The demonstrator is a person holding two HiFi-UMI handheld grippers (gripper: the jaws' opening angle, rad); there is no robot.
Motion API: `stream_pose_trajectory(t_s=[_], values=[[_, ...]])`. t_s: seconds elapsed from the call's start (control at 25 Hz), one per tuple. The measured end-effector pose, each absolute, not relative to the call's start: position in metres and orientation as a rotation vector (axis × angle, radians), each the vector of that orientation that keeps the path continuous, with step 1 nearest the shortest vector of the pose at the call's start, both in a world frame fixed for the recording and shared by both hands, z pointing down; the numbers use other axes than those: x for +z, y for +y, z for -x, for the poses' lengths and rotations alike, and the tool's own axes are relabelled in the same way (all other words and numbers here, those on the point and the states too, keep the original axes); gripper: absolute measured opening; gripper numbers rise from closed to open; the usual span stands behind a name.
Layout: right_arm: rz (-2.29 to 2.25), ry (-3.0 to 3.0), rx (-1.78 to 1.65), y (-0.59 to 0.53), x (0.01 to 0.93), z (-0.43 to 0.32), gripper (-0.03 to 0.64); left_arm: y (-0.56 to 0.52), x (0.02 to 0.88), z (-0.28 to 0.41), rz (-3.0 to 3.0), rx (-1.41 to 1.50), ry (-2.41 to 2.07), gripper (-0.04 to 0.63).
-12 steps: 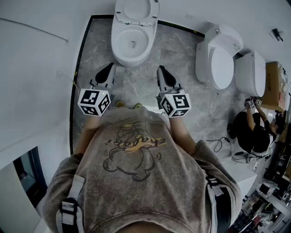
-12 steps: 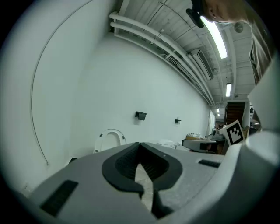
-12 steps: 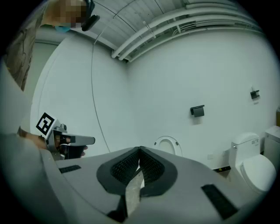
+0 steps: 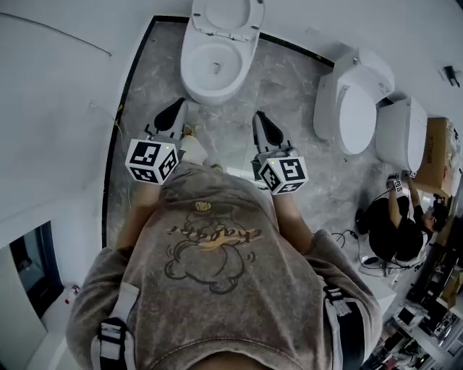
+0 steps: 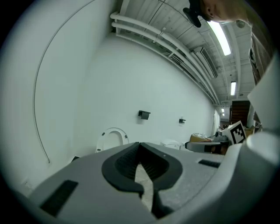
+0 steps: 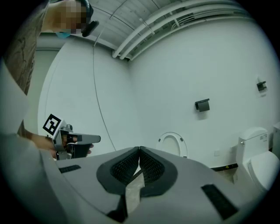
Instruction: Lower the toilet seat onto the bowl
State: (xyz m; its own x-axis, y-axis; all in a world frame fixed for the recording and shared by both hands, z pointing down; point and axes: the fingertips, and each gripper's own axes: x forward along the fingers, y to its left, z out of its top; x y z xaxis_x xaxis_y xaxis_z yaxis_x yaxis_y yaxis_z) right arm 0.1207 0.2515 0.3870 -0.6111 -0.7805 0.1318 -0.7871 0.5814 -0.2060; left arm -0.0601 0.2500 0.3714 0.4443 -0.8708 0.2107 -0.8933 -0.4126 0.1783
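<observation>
As we stand on the grey stone floor (image 4: 293,79) facing the toilet (image 4: 194,87), its seat (image 4: 226,16) stands raised against the white wall (image 4: 65,108), and the bowl (image 4: 217,66) lies open below it. We hold the left gripper (image 4: 174,110) and the right gripper (image 4: 262,120) out ahead of us, side by side and apart. Both point toward the toilet and stop well short of it, and neither touches the seat. Each gripper's own view shows its dark ribbed fingers (image 5: 124,166) pressed together at the tips, with nothing between them. In the right gripper view the raised seat shows as a white ring just above the closed tips, while the left gripper, with its marker cube (image 6: 53,124), hangs off to one side. To our right stand a second toilet (image 4: 353,101) and a third toilet (image 4: 400,134). Beyond them a person (image 4: 394,224) in black crouches near a cardboard box (image 4: 434,144).
</observation>
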Motion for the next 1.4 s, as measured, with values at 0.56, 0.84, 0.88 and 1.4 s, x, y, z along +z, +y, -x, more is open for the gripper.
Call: stream_pose_trajectory(t_s=[0.56,0.84,0.88,1.4], values=[[-1.418,-2.746,0.374,0.101,0.402,-0.101,0.028,0.076,0.373,0.077,-2.509,0.111,-1.441,0.009],[-1.489,-2.721,0.370,-0.003,0.385,-0.074,0.028,-0.036,0.351,0.095,-2.603,0.143,-1.342,0.009],[-1.499,-2.716,0.370,-0.017,0.383,-0.070,0.028,-0.051,0.350,0.098,-2.609,0.148,-1.335,0.009],[-1.579,-2.686,0.346,-0.105,0.357,-0.075,0.028,-0.141,0.335,0.093,-2.622,0.169,-1.277,0.011]])
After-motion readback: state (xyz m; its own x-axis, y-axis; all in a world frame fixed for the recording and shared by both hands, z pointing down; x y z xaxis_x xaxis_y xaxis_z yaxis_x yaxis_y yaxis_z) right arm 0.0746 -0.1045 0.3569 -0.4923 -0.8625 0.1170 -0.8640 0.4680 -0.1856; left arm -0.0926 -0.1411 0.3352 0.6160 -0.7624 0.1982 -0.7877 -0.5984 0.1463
